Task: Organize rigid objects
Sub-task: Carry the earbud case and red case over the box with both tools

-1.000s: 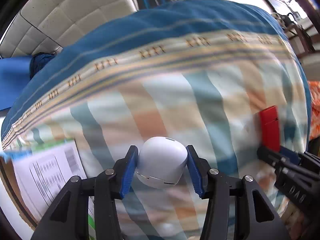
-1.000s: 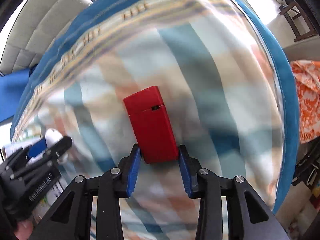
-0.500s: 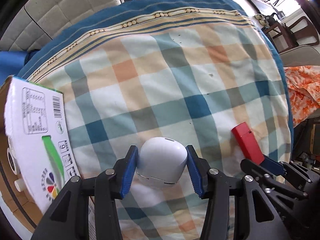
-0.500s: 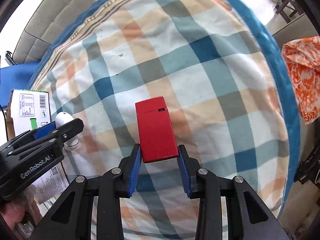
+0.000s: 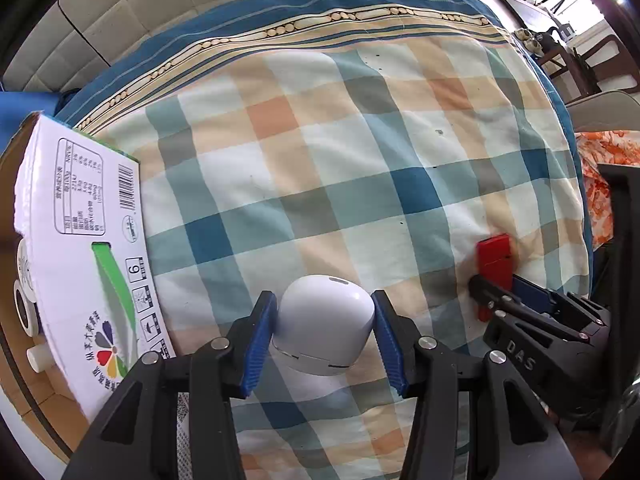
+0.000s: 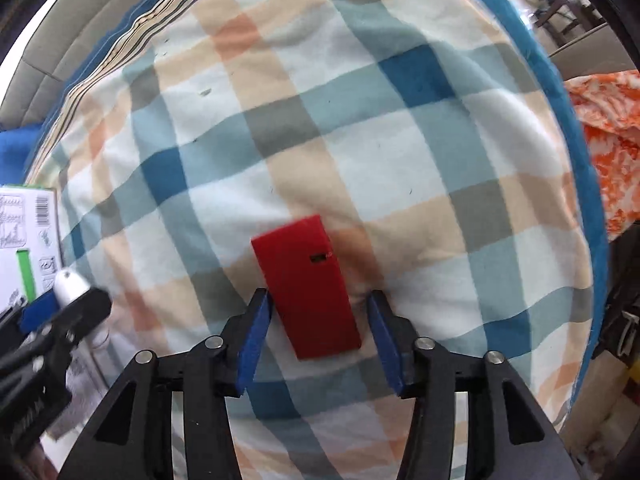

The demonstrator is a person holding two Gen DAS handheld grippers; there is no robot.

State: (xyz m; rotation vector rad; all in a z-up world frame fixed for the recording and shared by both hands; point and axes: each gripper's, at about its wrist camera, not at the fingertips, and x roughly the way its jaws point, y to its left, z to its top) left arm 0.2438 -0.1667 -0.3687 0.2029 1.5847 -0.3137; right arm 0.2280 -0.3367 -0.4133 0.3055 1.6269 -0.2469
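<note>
A white rounded case (image 5: 324, 320) sits between the blue pads of my left gripper (image 5: 323, 300), which is shut on it above the checked quilt (image 5: 320, 160). My right gripper (image 6: 318, 296) is shut on a flat red box (image 6: 308, 280) that hangs slightly askew. The left pad lies against the box and a thin gap shows by its lower right corner. The box's far end dents the quilt. In the left wrist view the red box (image 5: 495, 256) and right gripper (image 5: 502, 286) appear at the right. In the right wrist view the left gripper (image 6: 60, 300) and white case (image 6: 70, 284) are at the left edge.
An open cardboard carton (image 5: 80, 248) with a white printed flap stands at the bed's left side, with small white items (image 5: 24, 308) inside. A padded headboard (image 5: 140, 12) is behind. An orange patterned cloth (image 6: 600, 140) lies off the bed's right edge.
Both grippers have travelled across the bed with their objects. The carton has come into view at the left and grown closer. The red box now sits more askew, its end on the quilt.
</note>
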